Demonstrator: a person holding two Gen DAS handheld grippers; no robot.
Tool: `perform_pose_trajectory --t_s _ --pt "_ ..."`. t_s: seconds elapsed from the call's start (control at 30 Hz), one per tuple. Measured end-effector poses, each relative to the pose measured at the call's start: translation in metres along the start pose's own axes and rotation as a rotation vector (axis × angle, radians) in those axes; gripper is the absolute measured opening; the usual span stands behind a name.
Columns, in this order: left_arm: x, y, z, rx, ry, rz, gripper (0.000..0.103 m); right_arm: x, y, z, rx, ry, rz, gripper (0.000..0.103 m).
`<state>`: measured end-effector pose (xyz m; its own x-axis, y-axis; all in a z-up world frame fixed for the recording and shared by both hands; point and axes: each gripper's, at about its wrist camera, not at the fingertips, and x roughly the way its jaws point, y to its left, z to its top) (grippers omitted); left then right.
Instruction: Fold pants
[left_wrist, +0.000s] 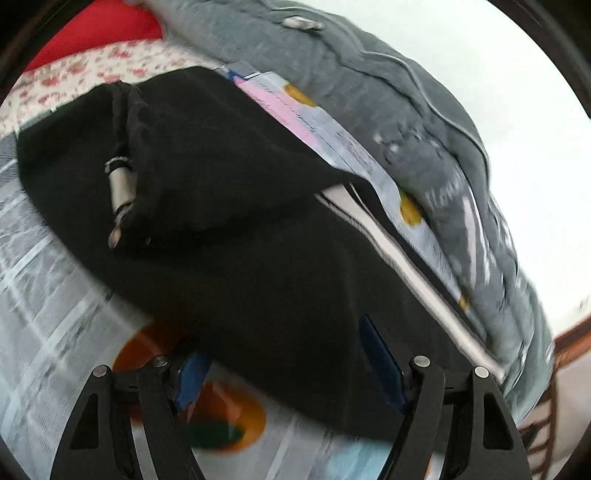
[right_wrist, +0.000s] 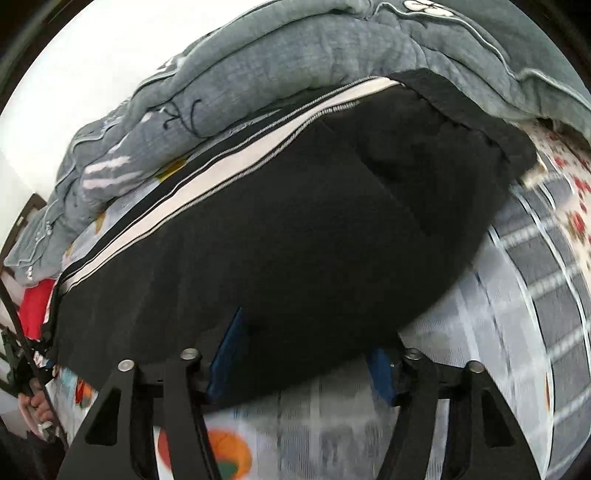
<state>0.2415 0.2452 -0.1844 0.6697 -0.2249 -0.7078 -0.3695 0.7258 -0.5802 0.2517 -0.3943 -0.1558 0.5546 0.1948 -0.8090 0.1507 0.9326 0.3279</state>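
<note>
Pants of black knit with a white side stripe (left_wrist: 236, 206) lie on the patterned bedsheet (left_wrist: 55, 295); my left hand-held gripper (left_wrist: 291, 365) straddles their near edge, blue pads spread.

My right hand-held gripper (right_wrist: 303, 363) likewise brackets the hem, not yet pinching, so I should bite both layers evenly before lifting.

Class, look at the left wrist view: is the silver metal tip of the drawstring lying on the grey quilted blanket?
No: the silver metal drawstring tip rests on the black fabric pants, well apart from the grey quilted blanket behind them.
</note>
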Motion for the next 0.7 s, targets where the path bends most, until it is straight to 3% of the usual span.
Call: perform_pose_trajectory --t_s 0.1,0.13,0.17,0.2,0.23,0.3,0.43,0.7 --pt "0.010 -0.005 0.009 0.002 -0.004 0.017 0.068 0.014 0.002 0.014 0.015 -0.035 -0.002 0.042" --pt "0.011 -0.006 0.008 0.009 -0.013 0.047 0.052 0.017 0.001 0.018 0.025 -0.040 -0.004 0.037" --pt "0.010 -0.006 0.007 0.016 -0.021 0.090 0.043 0.019 0.000 0.022 0.038 -0.045 -0.016 0.025" --pt "0.008 -0.006 0.005 0.019 -0.028 0.124 0.026 0.017 -0.001 0.024 0.047 -0.052 -0.018 0.018" --pt "0.005 -0.002 0.005 0.011 -0.034 0.133 0.015 0.014 -0.002 0.024 0.053 -0.063 -0.013 0.015" --pt "-0.006 0.003 -0.001 -0.008 -0.057 0.102 0.013 -0.004 -0.002 0.019 0.049 -0.120 0.008 0.008" --pt "-0.030 -0.003 -0.014 0.064 -0.074 0.131 0.011 -0.047 0.003 0.001 0.017 -0.225 0.032 0.007" --pt "-0.084 0.001 -0.060 0.147 -0.084 0.096 0.011 -0.108 -0.021 -0.053 -0.022 -0.245 0.014 0.007"
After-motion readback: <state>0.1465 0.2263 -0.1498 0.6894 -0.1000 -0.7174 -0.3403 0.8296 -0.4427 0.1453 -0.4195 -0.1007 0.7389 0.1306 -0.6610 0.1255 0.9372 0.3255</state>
